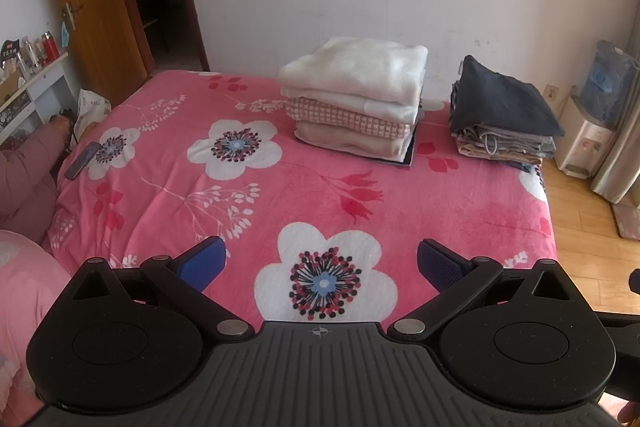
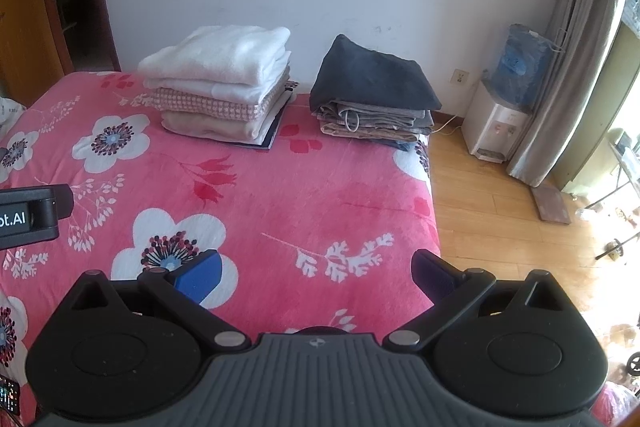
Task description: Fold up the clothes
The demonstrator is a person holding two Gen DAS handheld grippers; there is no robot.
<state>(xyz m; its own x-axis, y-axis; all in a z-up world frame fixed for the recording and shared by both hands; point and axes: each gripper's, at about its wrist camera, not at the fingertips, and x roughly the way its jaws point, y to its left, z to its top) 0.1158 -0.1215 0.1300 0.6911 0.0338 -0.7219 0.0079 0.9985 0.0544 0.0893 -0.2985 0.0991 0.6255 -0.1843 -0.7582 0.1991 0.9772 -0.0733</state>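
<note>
Left gripper (image 1: 320, 261) nearest, blue-padded jaws spread wide, nothing between them, hovering over pink floral fleece bedspread (image 1: 280, 187). Right gripper (image 2: 316, 271) likewise wide apart and empty, above the bedspread's right edge. Folded clothes at the far side by the wall: stack of white, checked and beige garments (image 1: 356, 103); just beside it, apart, stack topped by dark navy garment (image 1: 504, 111). Phone (image 1: 82, 161) lies near left edge.

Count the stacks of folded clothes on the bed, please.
2: a light stack by the wall and a dark stack near the bed's right edge. Neither gripper holds anything.
</note>
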